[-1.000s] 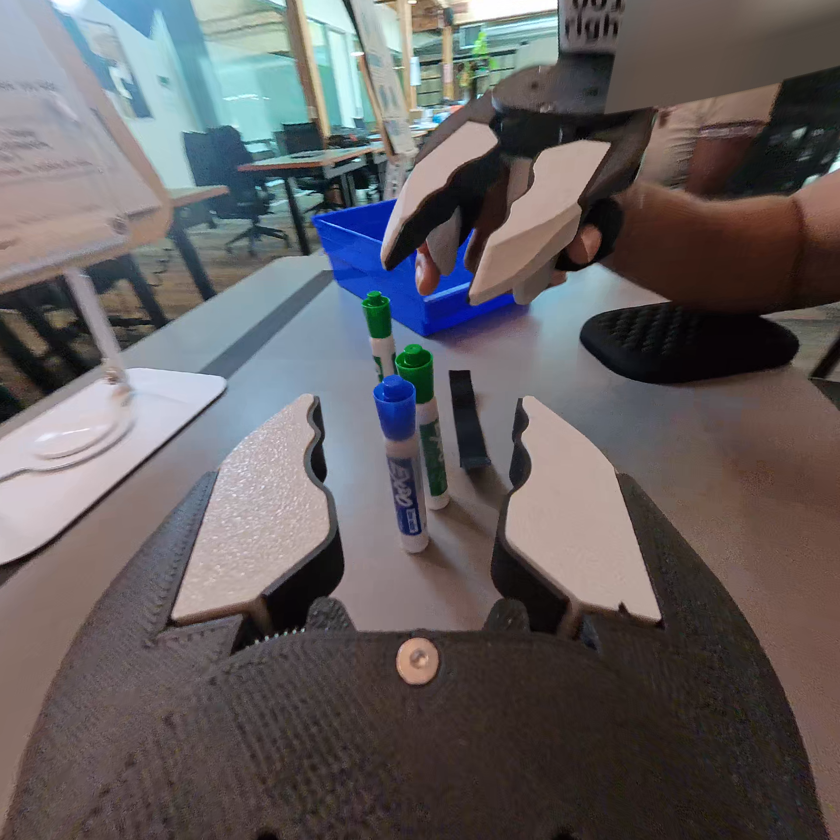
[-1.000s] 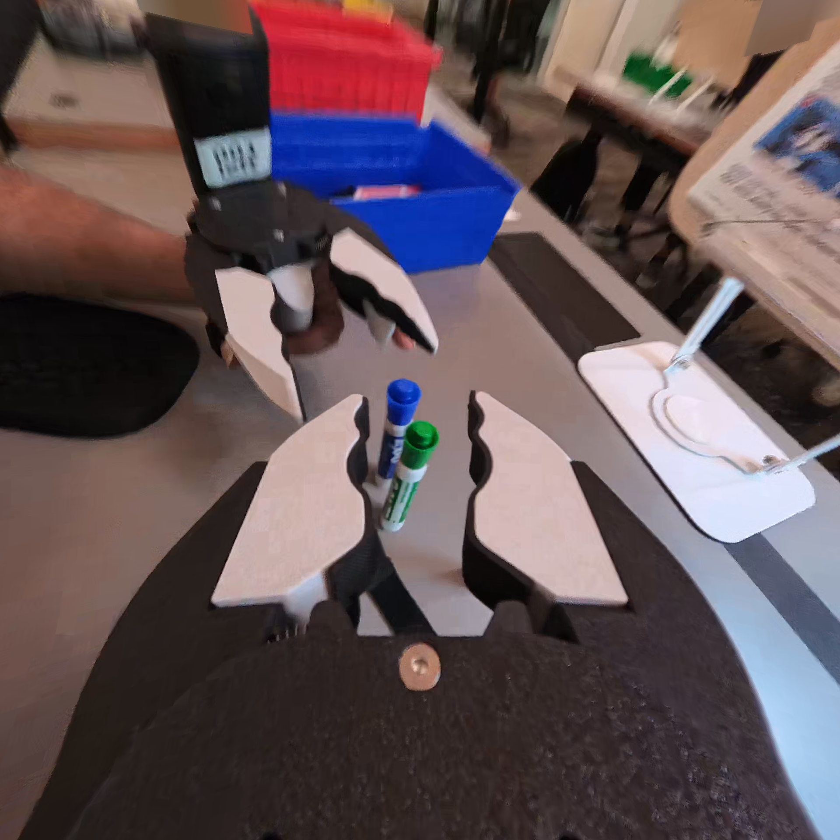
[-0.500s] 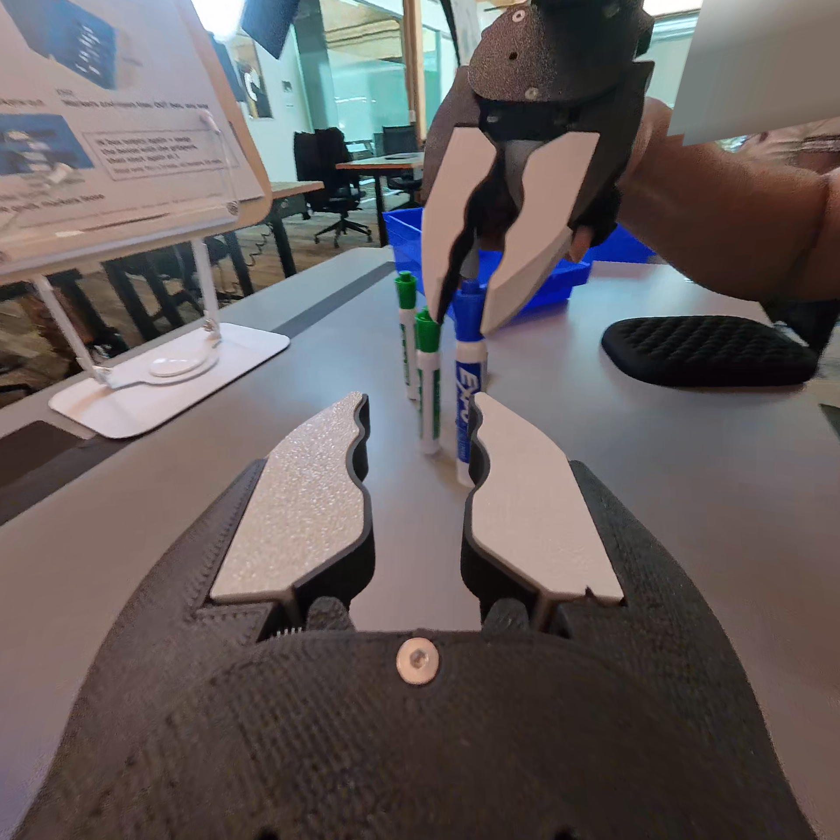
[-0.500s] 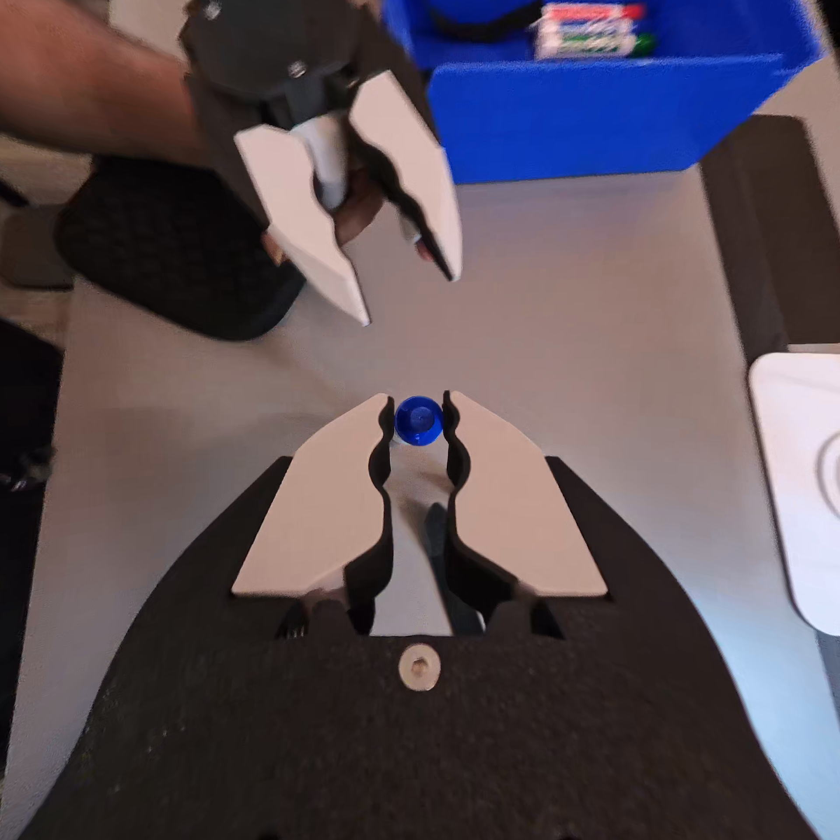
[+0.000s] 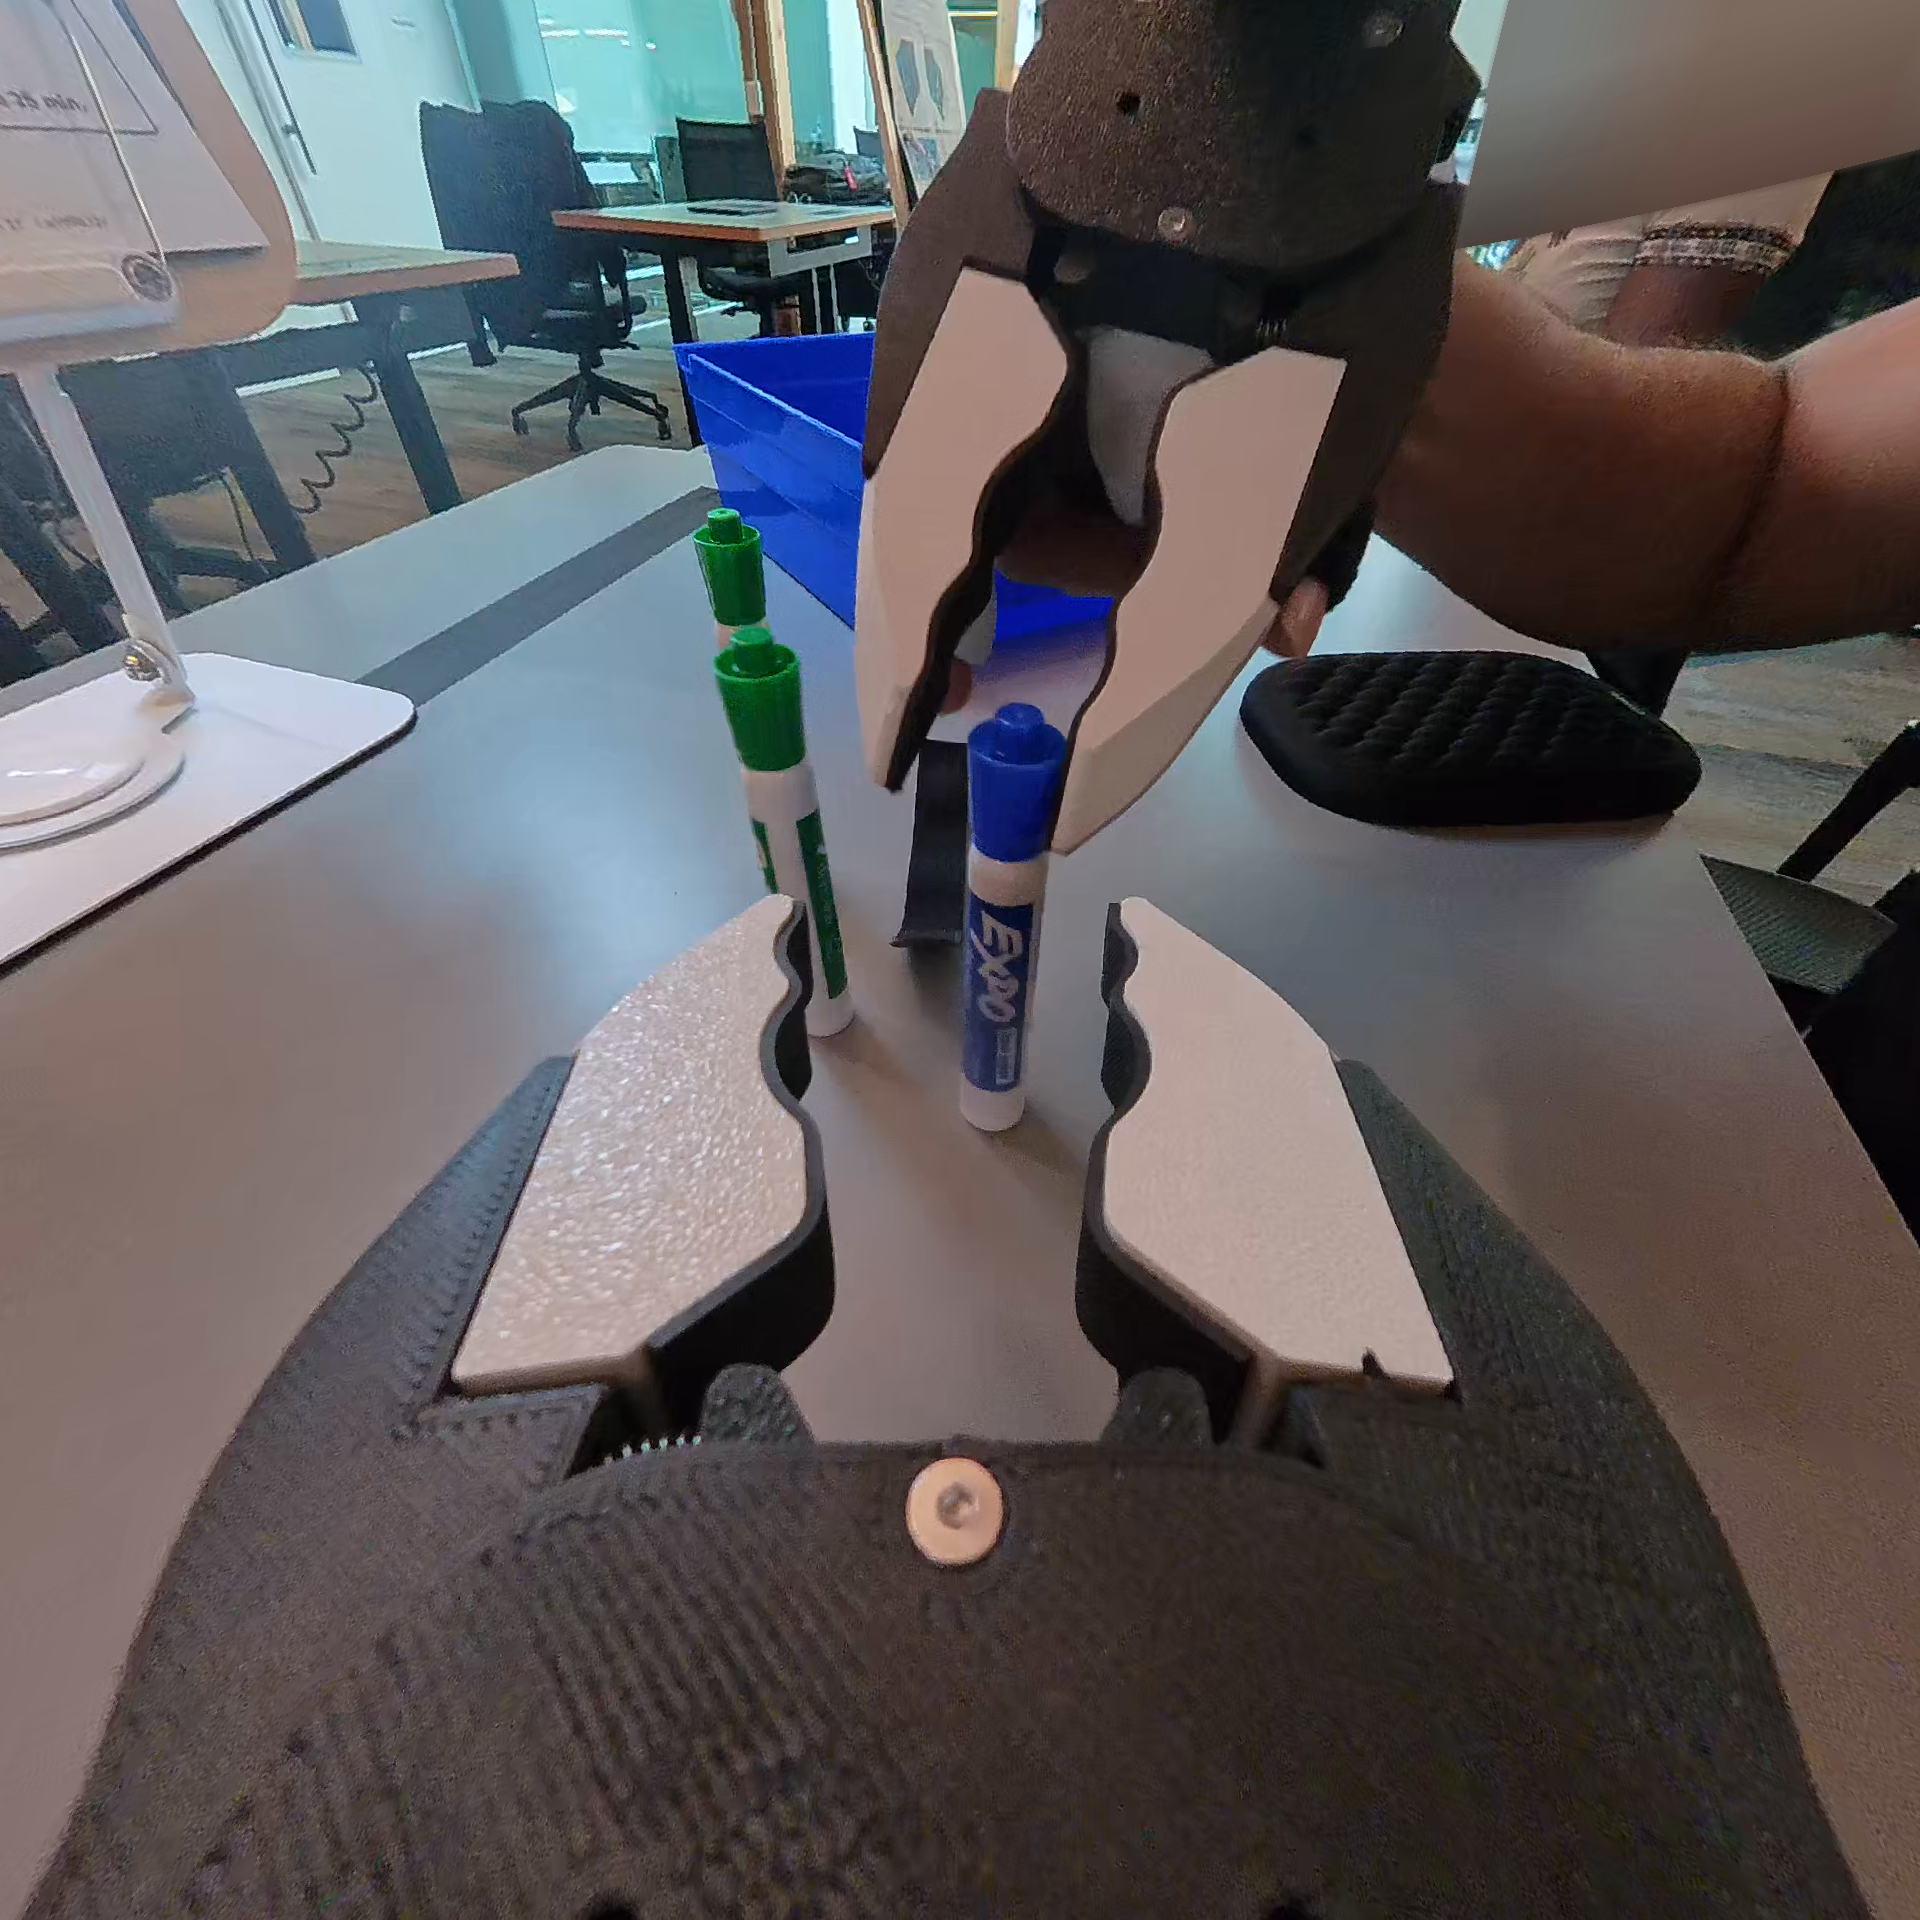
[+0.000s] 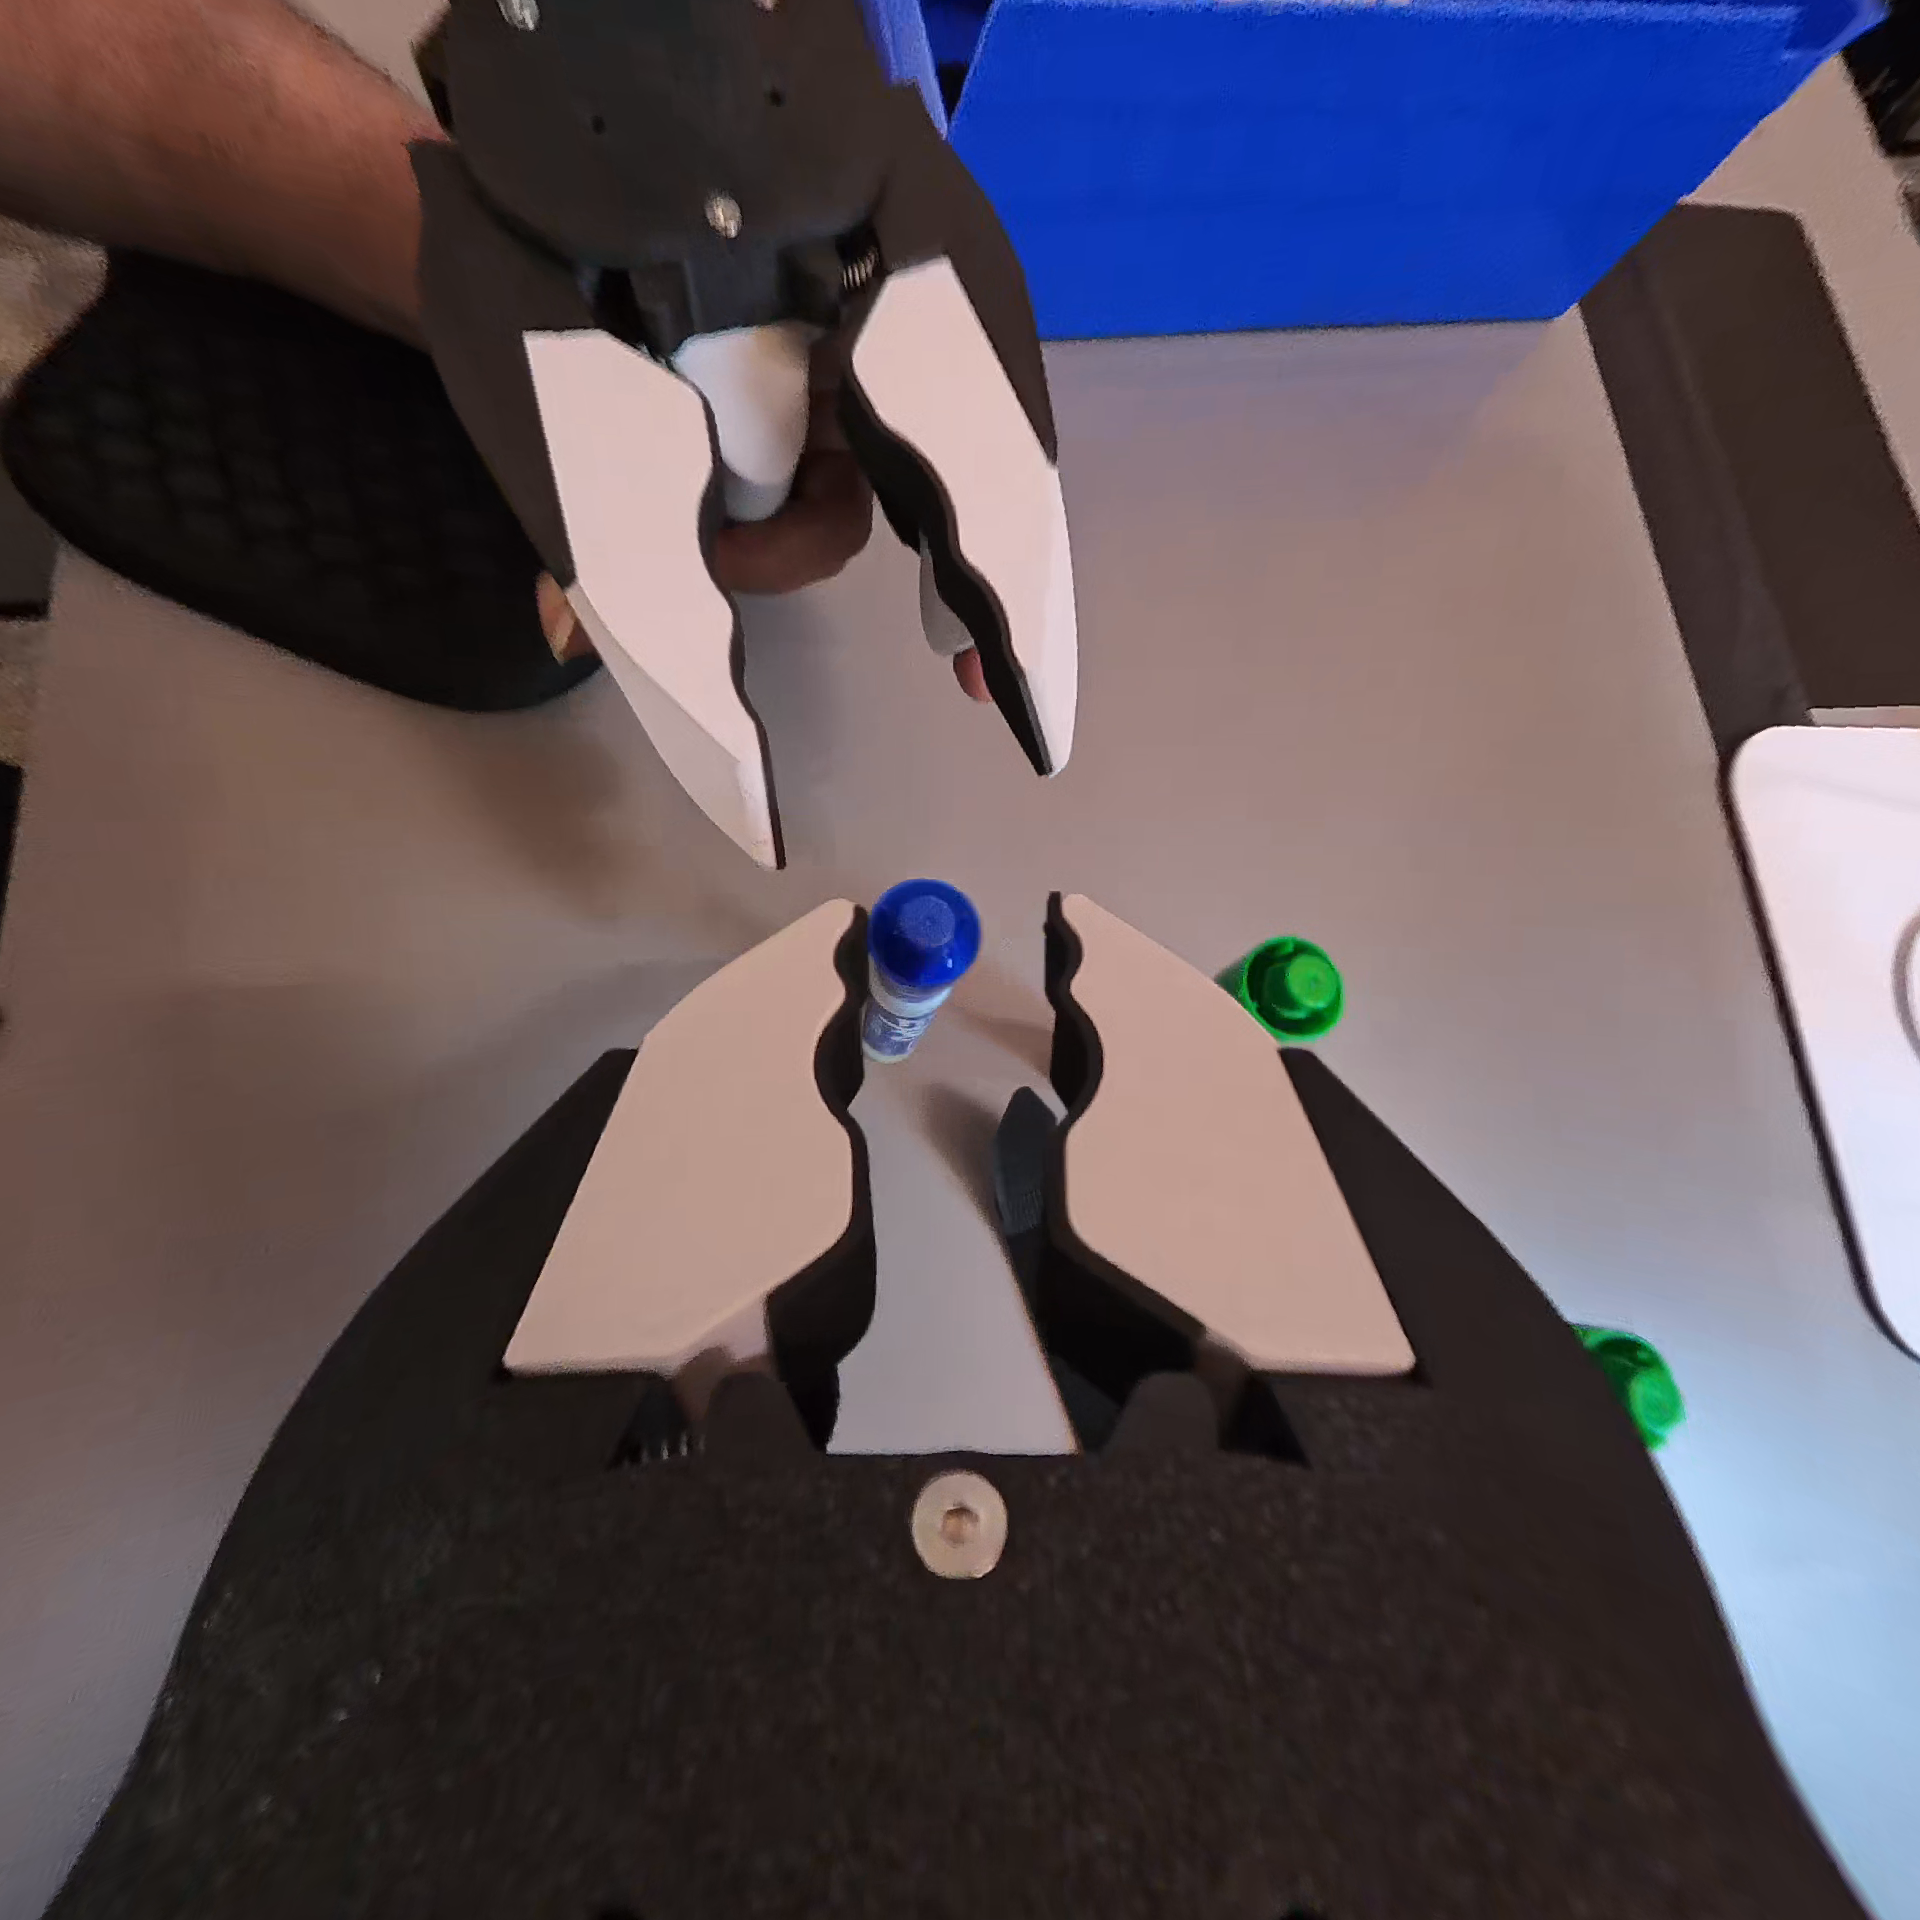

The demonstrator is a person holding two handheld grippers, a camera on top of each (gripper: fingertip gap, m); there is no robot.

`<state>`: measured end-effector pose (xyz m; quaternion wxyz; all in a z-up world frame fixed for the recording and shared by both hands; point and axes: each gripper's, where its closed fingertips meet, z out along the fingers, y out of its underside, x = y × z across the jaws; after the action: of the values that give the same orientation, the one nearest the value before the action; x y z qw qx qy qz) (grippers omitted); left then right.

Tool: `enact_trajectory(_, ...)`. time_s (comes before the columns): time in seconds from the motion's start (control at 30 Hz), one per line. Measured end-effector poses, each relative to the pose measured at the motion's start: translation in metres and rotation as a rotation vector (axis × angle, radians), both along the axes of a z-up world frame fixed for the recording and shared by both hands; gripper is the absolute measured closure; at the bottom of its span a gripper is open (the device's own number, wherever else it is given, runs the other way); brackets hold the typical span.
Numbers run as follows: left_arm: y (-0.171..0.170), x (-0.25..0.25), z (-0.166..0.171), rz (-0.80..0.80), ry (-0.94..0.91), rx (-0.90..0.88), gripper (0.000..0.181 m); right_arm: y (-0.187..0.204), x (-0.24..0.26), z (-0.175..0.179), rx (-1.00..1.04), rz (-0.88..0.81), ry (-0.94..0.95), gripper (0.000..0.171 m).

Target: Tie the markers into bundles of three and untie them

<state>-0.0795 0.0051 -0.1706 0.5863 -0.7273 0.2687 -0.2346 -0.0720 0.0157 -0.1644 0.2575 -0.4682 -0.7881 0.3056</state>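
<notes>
A blue marker (image 5: 1000, 935) stands upright on the grey table (image 5: 416, 1039). Two green markers (image 5: 790, 831) (image 5: 730, 566) stand upright to its left. A black strap (image 5: 935, 852) lies flat behind them. My left gripper (image 5: 954, 925) is open and low, with the blue marker just ahead between its fingertips. My right gripper (image 5: 977, 805) hangs open above the blue cap. In the right wrist view, looking down, my right gripper (image 6: 951, 906) is open around the blue cap (image 6: 923, 930), the green caps (image 6: 1283, 987) (image 6: 1631, 1387) stand right, and the strap (image 6: 1023, 1153) lies below.
A blue bin (image 5: 779, 436) (image 6: 1351, 156) stands at the table's far side. A black textured pad (image 5: 1455, 738) (image 6: 260, 468) lies on the right of the left wrist view. A white stand base (image 5: 208, 748) (image 6: 1849, 987) sits on the left of that view. The left gripper (image 6: 904, 810) faces mine. The tips of both grippers are at nearly the same place.
My right gripper's jaws, close around the blue cap half a second ago, have widened. My left gripper has opened wider too. The blue marker now stands apart from the green ones.
</notes>
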Motion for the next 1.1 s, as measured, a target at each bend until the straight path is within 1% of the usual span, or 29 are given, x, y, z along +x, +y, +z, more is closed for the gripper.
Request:
enact_trajectory(0.1, 0.005, -0.001, 0.002, -0.001, 0.002, 0.016, 0.128, 0.011, 0.007, 0.024, -0.043, -0.027, 0.068, 0.135)
enact_trajectory(0.17, 0.007, -0.001, 0.002, -0.003, 0.014, 0.033, 0.126, 0.026, 0.011, 0.039, -0.081, -0.064, 0.105, 0.135)
enact_trajectory(0.2, 0.007, -0.001, 0.002, -0.007, 0.008, 0.039, 0.125, 0.035, 0.011, 0.041, -0.079, -0.089, 0.109, 0.135)
enact_trajectory(0.27, 0.008, 0.0, 0.002, -0.013, -0.001, 0.041, 0.124, 0.052, 0.006, 0.032, -0.042, -0.137, 0.081, 0.133)
enact_trajectory(0.33, 0.01, 0.0, 0.001, -0.02, -0.005, 0.032, 0.121, 0.056, -0.001, 0.016, -0.024, -0.148, 0.025, 0.133)
enact_trajectory(0.37, 0.01, 0.001, 0.001, -0.027, -0.007, 0.026, 0.121, 0.056, -0.004, 0.007, -0.009, -0.152, -0.001, 0.136)
enact_trajectory(0.4, 0.01, 0.003, 0.0, -0.037, -0.007, 0.016, 0.121, 0.059, -0.008, 0.0, 0.019, -0.164, -0.013, 0.145)
enact_trajectory(0.47, 0.008, 0.004, -0.001, -0.047, 0.003, 0.011, 0.12, 0.06, -0.014, -0.004, 0.046, -0.163, 0.0, 0.171)
enact_trajectory(0.53, 0.008, 0.004, -0.005, -0.048, 0.019, 0.0, 0.12, 0.054, -0.018, 0.001, 0.001, -0.118, 0.008, 0.171)
enact_trajectory(0.6, 0.008, 0.003, -0.007, -0.047, 0.015, -0.005, 0.119, 0.053, -0.018, 0.005, 0.008, -0.094, -0.007, 0.171)
enact_trajectory(0.7, 0.015, -0.003, -0.015, -0.017, 0.027, -0.055, 0.118, 0.053, -0.02, 0.003, -0.002, -0.079, -0.037, 0.152)
enact_trajectory(0.77, 0.017, -0.009, -0.014, -0.008, 0.004, -0.072, 0.12, 0.053, -0.026, 0.001, -0.035, -0.089, -0.049, 0.145)
enact_trajectory(0.83, 0.018, -0.017, -0.007, 0.014, -0.018, -0.049, 0.123, 0.053, -0.035, -0.006, -0.033, -0.093, -0.094, 0.137)
enact_trajectory(1.0, 0.016, -0.047, 0.021, 0.134, -0.09, 0.078, 0.13, 0.045, -0.078, -0.039, -0.006, -0.08, -0.257, 0.13)
enact_trajectory(1.1, 0.007, -0.063, 0.038, 0.2, -0.084, 0.153, 0.135, 0.046, -0.108, -0.066, 0.048, -0.065, -0.38, 0.127)
